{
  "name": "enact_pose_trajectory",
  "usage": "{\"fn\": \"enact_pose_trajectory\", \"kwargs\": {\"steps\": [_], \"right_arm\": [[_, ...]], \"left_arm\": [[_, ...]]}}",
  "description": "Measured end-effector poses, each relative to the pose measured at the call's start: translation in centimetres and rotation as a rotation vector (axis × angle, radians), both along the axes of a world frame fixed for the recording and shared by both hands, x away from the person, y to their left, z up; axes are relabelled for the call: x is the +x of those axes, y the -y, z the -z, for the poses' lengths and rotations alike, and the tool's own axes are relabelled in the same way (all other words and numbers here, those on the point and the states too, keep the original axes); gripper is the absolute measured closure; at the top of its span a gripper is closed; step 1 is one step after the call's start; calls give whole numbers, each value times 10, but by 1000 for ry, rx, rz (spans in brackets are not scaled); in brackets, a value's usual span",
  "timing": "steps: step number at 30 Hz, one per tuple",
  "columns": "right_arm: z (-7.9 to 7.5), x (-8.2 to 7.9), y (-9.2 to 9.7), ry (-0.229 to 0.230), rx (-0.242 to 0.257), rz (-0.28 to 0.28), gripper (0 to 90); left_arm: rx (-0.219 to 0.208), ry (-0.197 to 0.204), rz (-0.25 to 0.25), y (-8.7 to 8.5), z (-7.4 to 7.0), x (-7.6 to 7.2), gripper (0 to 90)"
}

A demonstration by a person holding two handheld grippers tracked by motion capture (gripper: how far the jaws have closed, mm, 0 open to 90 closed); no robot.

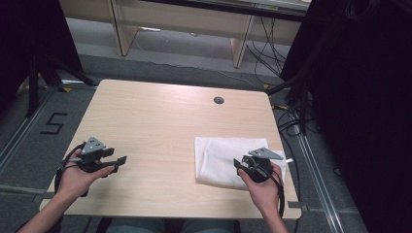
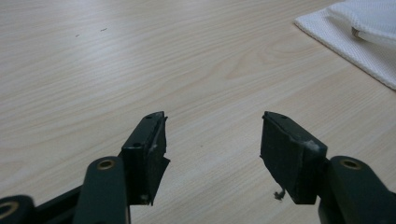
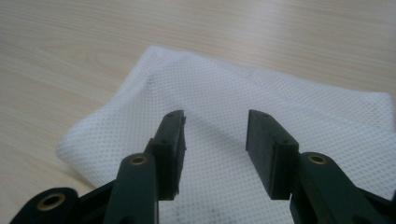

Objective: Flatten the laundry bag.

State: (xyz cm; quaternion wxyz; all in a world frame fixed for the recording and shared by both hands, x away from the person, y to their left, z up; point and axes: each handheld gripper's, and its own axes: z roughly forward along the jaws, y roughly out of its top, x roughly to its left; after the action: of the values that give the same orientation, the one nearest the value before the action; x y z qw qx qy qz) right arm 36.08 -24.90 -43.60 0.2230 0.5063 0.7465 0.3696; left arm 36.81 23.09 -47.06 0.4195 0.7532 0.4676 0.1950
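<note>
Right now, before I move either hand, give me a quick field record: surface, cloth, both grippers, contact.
surface: light wooden table
cloth: white mesh fabric, folded, lying flat at the table's right near side
left gripper: open, nothing between its jaws, above bare wood at the left, apart from the cloth
right gripper: open, jaws over the cloth, pointing across it
contact: no grip on the cloth; whether the right jaws touch it cannot be told
other: small dark round grommet near the far edge

One table [image 1: 160, 126] carries one white mesh cloth [image 1: 218, 158], seemingly folded. Two claws: the left claw [image 1: 121, 160] well apart from the cloth, the right claw [image 1: 239, 164] over it.
</note>
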Motion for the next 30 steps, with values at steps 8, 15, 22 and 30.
{"fn": "enact_pose_trajectory", "kwargs": {"steps": [8,15,22,30], "right_arm": [[-2,5,19,-26,-156,53,784],[4,10,28,-127,-163,124,848],[14,22,31,-149,-199,127,845],[25,31,27,-222,-175,137,832]], "left_arm": [[-7,5,-13,-5,-1,-2,422],[8,-4,-3,-3,-2,-2,447],[19,-15,8,-2,0,-1,441],[31,-22,1,-2,1,0,434]]}}
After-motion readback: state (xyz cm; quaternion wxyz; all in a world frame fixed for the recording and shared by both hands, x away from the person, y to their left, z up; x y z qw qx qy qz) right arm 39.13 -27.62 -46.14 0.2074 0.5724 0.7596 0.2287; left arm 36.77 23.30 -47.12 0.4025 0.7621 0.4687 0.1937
